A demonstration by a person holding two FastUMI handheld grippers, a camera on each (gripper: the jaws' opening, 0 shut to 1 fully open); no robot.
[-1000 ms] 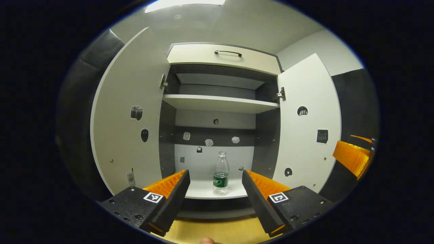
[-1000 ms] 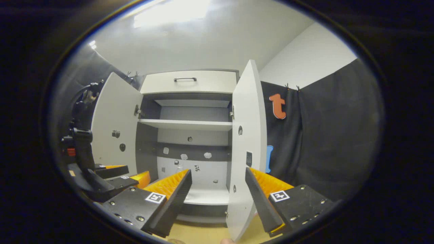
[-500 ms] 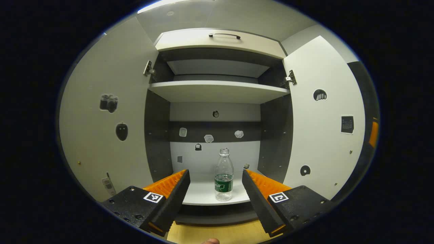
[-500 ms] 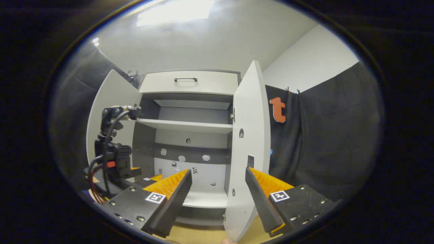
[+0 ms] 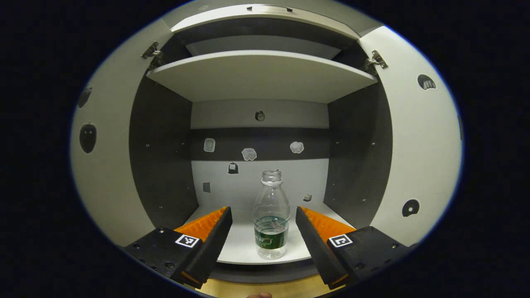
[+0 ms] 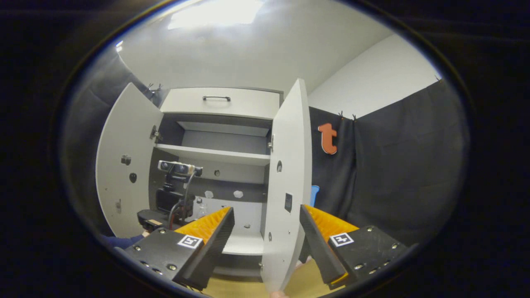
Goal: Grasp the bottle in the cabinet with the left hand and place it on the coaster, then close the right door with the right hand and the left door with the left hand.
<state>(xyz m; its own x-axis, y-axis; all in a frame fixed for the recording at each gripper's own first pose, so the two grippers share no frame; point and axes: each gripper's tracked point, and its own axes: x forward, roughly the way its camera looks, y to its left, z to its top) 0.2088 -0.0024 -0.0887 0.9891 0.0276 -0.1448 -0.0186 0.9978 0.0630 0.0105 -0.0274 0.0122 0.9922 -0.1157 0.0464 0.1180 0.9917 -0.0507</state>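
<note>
Clear plastic bottle (image 5: 271,221), green label, seemingly uncapped | upright on shelf (image 5: 244,244) | left gripper (image 5: 262,231) spread wide

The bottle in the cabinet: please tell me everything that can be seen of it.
The bottle is clear plastic with a green label band low on its body and no cap visible on its neck. It looks nearly empty. It stands upright near the front edge of the white lower shelf, between the left gripper's open fingers, untouched.
</note>
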